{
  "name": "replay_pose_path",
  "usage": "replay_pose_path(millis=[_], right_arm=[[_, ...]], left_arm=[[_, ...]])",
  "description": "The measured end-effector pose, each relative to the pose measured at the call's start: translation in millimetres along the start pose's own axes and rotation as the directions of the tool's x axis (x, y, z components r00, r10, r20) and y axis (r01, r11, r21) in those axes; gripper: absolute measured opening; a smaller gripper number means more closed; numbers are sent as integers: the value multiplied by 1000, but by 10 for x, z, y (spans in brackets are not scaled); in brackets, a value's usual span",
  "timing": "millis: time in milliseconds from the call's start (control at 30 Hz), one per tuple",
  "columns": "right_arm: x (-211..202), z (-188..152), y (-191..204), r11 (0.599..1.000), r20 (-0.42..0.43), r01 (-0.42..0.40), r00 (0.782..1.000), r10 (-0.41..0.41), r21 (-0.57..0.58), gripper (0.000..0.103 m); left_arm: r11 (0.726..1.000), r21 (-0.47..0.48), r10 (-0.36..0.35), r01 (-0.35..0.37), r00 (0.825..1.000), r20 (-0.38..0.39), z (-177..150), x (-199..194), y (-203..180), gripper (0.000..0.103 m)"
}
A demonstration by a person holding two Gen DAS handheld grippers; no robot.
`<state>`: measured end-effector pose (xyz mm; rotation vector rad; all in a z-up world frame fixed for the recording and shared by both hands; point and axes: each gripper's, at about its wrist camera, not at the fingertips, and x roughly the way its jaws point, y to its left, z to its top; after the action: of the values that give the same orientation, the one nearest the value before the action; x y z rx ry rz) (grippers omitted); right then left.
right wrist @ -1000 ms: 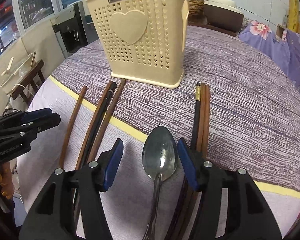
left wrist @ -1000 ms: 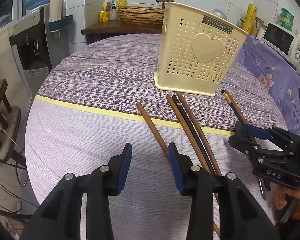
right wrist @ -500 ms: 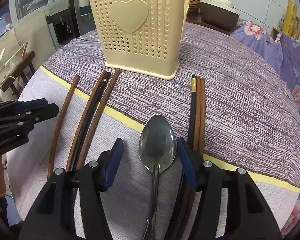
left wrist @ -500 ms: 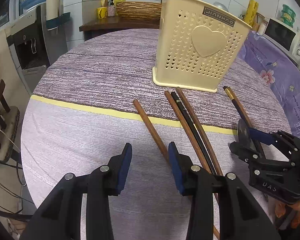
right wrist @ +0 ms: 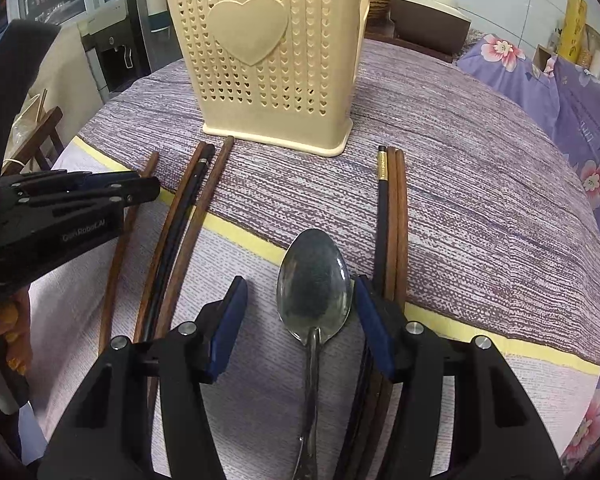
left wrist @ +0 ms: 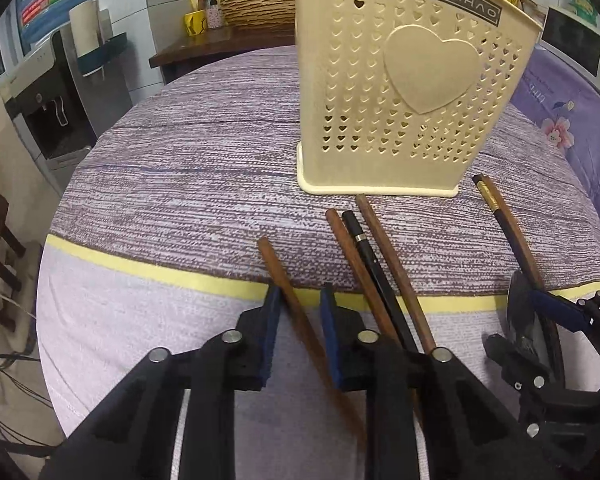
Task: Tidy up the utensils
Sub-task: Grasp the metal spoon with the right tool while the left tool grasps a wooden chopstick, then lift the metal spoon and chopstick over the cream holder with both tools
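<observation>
A cream perforated utensil holder (left wrist: 400, 100) (right wrist: 268, 60) stands upright on the round table. In front of it lie a lone brown chopstick (left wrist: 276, 272) (right wrist: 120, 248), a trio of two brown and one black chopstick (left wrist: 364, 248) (right wrist: 180, 220), and another trio (right wrist: 392, 208) at the right. My left gripper (left wrist: 300, 296) straddles the lone chopstick; its jaws are closing, with a gap still showing at the right pad. My right gripper (right wrist: 300, 284) is open, with a metal spoon (right wrist: 314, 280) lying between its fingers, untouched.
The tablecloth (left wrist: 180, 184) is purple-striped with a yellow band and drops off at the round edge on the left. A water dispenser (left wrist: 56, 92), a wooden side table with a basket (left wrist: 256, 8), and a flowered purple cloth (right wrist: 572, 92) surround the table.
My left gripper slid forward and to the right over the lone brown chopstick, and its jaws narrowed around it. The right gripper stayed over the spoon.
</observation>
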<state>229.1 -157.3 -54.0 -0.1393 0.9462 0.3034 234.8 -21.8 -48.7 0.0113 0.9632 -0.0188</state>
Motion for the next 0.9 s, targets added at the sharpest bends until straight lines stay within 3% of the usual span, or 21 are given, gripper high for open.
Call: replay_pose_path(millis=[100, 267, 600, 800, 900], right_arm=[[10, 16, 6, 1000, -1, 5, 1000, -5, 3, 54], [4, 18, -23, 1000, 9, 12, 1000, -12, 14, 39], [-32, 18, -100, 999, 33, -19, 999, 18, 31, 38], [-317, 85, -193, 993, 129, -95, 988, 85, 70, 38], [-579, 155, -242, 989, 204, -125, 973, 106, 82, 38]], left_arm=[[1000, 9, -3, 3, 1000, -9, 31, 17, -31, 15], [1000, 17, -1, 1, 1000, -6, 41, 23, -58, 12], [1000, -12, -26, 26, 1000, 10, 67, 17, -42, 8], [997, -35, -67, 71, 992, 105, 147, -309, 54, 8], [994, -41, -93, 103, 976, 196, 230, -669, 136, 8]])
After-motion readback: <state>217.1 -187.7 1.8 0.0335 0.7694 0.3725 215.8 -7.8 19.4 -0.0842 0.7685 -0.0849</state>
